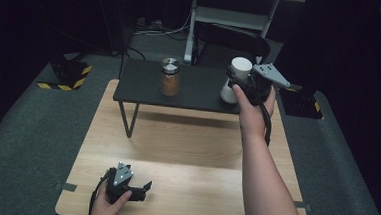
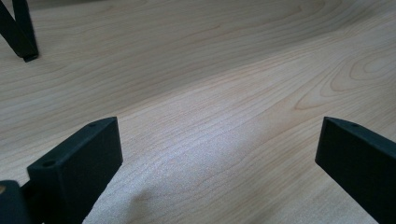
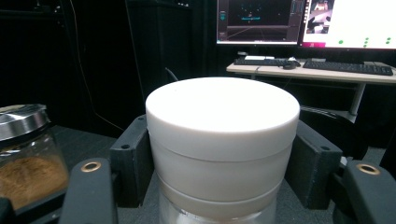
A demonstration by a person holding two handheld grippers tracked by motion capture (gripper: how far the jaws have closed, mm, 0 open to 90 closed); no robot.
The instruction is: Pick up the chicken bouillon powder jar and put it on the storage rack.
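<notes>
White plastic forms the lid of the jar (image 1: 239,76) held by the right tongs (image 1: 241,83); in the right gripper view both black jaws press against the lid's sides, one on each flank, so the right tongs are clamped on the white-lidded jar (image 3: 222,140). Below the lid a clear body is partly visible at the bottom edge of that view. In the high view this jar is at the right end of the dark raised shelf (image 1: 144,87), its base at or just above the shelf top; contact with the shelf cannot be confirmed.

A second jar (image 1: 170,77), glass with a metal lid and brown contents, stands upright on the same shelf, left of the held jar and well apart from it. It also appears at the left edge of the right gripper view (image 3: 27,154).

The left tongs (image 1: 141,189) rest low over the light wooden surface (image 1: 185,152) near its front edge, jaws spread wide with nothing between them; the left gripper view shows bare wood grain (image 2: 210,116) between the two jaws
</notes>
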